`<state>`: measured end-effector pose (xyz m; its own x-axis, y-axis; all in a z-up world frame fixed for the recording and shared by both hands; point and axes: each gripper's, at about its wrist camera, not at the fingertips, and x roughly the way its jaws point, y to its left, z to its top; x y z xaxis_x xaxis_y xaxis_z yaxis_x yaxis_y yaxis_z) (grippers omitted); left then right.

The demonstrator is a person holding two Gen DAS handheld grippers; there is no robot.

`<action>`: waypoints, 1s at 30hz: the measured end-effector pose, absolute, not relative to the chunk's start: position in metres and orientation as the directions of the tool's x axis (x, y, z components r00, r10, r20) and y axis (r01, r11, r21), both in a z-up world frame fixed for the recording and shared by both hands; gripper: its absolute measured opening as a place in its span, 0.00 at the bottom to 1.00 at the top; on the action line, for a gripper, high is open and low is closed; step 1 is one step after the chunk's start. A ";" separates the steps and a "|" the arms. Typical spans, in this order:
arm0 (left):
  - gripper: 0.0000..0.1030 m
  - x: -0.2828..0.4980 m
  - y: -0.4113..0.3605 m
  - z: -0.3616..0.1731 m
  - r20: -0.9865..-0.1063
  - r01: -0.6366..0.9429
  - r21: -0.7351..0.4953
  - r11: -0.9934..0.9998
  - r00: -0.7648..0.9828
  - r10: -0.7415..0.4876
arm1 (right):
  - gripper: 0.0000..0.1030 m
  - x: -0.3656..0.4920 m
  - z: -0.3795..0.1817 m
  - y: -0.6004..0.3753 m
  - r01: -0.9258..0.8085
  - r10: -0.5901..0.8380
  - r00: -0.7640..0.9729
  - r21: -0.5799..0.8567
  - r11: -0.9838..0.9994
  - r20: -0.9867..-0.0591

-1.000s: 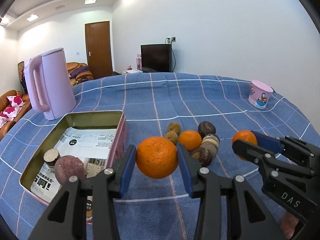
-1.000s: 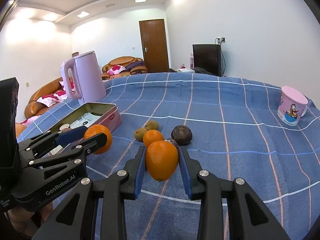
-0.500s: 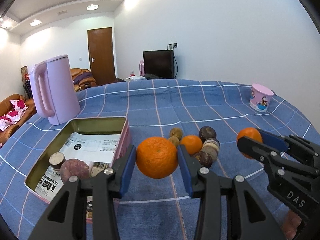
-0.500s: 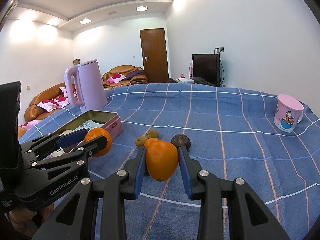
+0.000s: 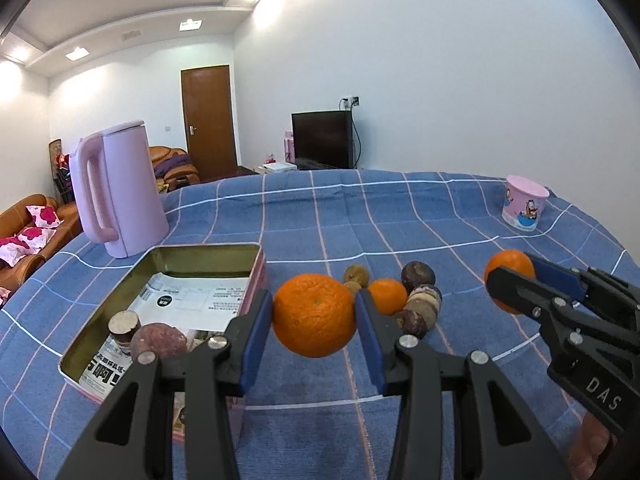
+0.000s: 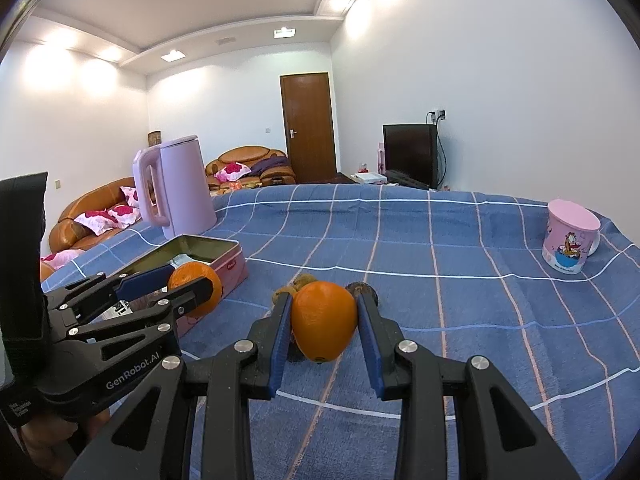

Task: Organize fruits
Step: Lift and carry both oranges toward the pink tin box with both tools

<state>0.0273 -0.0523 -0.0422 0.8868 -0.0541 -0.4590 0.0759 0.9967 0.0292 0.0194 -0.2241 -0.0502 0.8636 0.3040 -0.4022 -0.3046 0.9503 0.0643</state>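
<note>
Each gripper's jaws are clamped on 1 orange, the left gripper [image 5: 315, 317] holding its orange [image 5: 315, 315] near the tin [image 5: 256, 276] by the bench's left edge, the right gripper [image 6: 323, 323] lifting another orange [image 6: 323, 321] above the fruit pile [image 5: 404, 296], so roughly 6 fruits remain unsorted and 2 lie in the tin.

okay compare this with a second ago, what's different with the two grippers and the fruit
Both grippers have risen, carrying their fruit higher above the tablecloth. Unchanged: the left gripper stays shut on its orange, the right gripper on its orange; the fruit pile and tin have not moved.
</note>
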 end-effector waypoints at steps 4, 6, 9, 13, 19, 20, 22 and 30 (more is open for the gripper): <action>0.43 0.025 -0.053 -0.041 -0.445 0.074 0.038 0.997 0.894 -0.049 | 0.33 0.017 -0.049 -0.226 -0.300 0.301 0.872 0.063 0.952 -0.387; 0.43 0.024 -0.053 -0.041 -0.441 0.071 0.039 0.997 0.896 -0.047 | 0.33 0.015 -0.048 -0.226 -0.299 0.300 0.877 0.063 0.952 -0.375; 0.43 0.022 -0.053 -0.040 -0.431 0.067 0.041 0.997 0.901 -0.042 | 0.33 0.010 -0.047 -0.227 -0.300 0.301 0.887 0.060 0.952 -0.351; 0.43 0.018 -0.052 -0.039 -0.415 0.057 0.045 0.997 0.909 -0.033 | 0.33 0.006 -0.045 -0.226 -0.300 0.300 0.894 0.050 0.952 -0.333; 0.43 0.015 -0.051 -0.037 -0.398 0.048 0.045 0.998 0.917 -0.026 | 0.34 0.005 -0.044 -0.225 -0.295 0.292 0.899 0.042 0.955 -0.325; 0.43 0.015 -0.051 -0.037 -0.399 0.047 0.044 0.998 0.917 -0.025 | 0.34 0.005 -0.044 -0.225 -0.294 0.291 0.900 0.041 0.955 -0.325; 0.43 0.015 -0.049 -0.037 -0.400 0.045 0.041 0.998 0.916 -0.024 | 0.34 0.005 -0.044 -0.224 -0.292 0.288 0.900 0.037 0.956 -0.326; 0.43 0.015 -0.039 -0.037 -0.410 0.029 0.033 0.999 0.912 -0.013 | 0.34 0.008 -0.043 -0.215 -0.306 0.297 0.894 0.028 0.952 -0.336</action>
<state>0.0146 -0.0387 -0.0366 0.9121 -0.0132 -0.4097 0.0294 0.9990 0.0331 0.0083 -0.2154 -0.0428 0.8936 0.2974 -0.3363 -0.3062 0.9516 0.0279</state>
